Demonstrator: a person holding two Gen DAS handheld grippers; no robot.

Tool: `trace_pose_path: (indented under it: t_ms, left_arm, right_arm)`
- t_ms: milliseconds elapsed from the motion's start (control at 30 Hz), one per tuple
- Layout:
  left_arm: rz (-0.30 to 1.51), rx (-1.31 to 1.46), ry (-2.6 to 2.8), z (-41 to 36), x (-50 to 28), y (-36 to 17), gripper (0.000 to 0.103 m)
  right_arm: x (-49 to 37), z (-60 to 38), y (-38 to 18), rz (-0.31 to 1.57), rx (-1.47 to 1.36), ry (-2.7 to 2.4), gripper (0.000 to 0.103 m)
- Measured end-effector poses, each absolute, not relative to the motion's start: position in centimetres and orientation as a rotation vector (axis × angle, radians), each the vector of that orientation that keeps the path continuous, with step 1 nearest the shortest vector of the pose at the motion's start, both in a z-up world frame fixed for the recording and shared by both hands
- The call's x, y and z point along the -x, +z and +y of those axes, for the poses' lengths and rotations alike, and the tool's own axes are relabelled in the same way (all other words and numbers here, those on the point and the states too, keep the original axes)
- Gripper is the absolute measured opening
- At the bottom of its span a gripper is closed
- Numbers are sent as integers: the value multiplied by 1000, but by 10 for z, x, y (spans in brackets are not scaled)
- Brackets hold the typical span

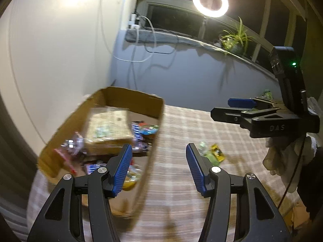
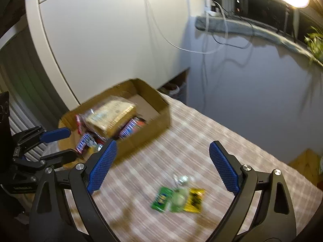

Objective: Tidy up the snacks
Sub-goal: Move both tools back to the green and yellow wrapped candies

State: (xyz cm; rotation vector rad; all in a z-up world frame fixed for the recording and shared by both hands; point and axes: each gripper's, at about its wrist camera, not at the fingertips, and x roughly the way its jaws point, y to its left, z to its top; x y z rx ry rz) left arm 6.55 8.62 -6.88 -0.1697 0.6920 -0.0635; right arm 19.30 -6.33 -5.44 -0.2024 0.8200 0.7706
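Note:
An open cardboard box [image 1: 155,153] [image 2: 155,128] stands at the left of a checked tablecloth. It holds a large beige pack [image 1: 107,129] [image 2: 111,115] and several blurred red-and-blue wrapped bars [image 2: 129,130]. Loose on the cloth lie a green packet [image 2: 161,198], a pale round sweet [image 2: 178,198] and a yellow packet [image 1: 218,152] [image 2: 194,199]. My left gripper [image 1: 159,148] [image 2: 72,142] is open over the box's right wall, with nothing held. Wide open and bare, my right gripper [image 2: 163,144] [image 1: 221,107] hangs above the cloth, short of the loose packets.
A white cabinet [image 2: 113,40] rises right behind the box, with cables hanging down the grey wall. A ring light [image 1: 210,1] and a potted plant [image 1: 236,38] stand on the sill. A gloved hand [image 1: 282,157] carries the right gripper. The tablecloth [image 2: 201,141] ends at the right edge.

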Motion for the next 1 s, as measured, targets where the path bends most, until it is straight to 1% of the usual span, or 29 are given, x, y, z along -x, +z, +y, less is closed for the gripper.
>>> trace_pose_path:
  t_ms: [400, 433, 467, 533, 567, 600, 700, 800, 1000]
  left_arm:
    - [795, 160, -180, 32, -84, -96, 54]
    - [805, 160, -191, 28, -85, -98, 52]
    - [816, 161, -203, 25, -86, -101, 47]
    - [839, 167, -223, 19, -91, -106, 41]
    - [852, 169, -232, 15, -94, -109, 36]
    - [862, 171, -237, 12, -96, -112, 34]
    - [890, 175, -248, 5, -102, -121, 33]
    - [914, 165, -248, -2, -110, -127, 31]
    - [939, 122, -235, -14, -119, -137, 31]
  right_arm:
    - [-204, -112, -100, 967, 192, 705, 94]
    - [-205, -113, -105, 988, 193, 700, 93]
    - [-205, -115, -108, 999, 194, 699, 91]
    - [-205, -115, -117, 1037, 197, 704, 73]
    - [-206, -115, -121, 1049, 198, 705, 69]
    - [-205, -115, -125, 1061, 200, 706, 62]
    - [-205, -114, -136, 1086, 215, 704, 58]
    - [-208, -113, -146, 1111, 212, 694, 50]
    - [-213, -111, -154, 1120, 218, 678, 48]
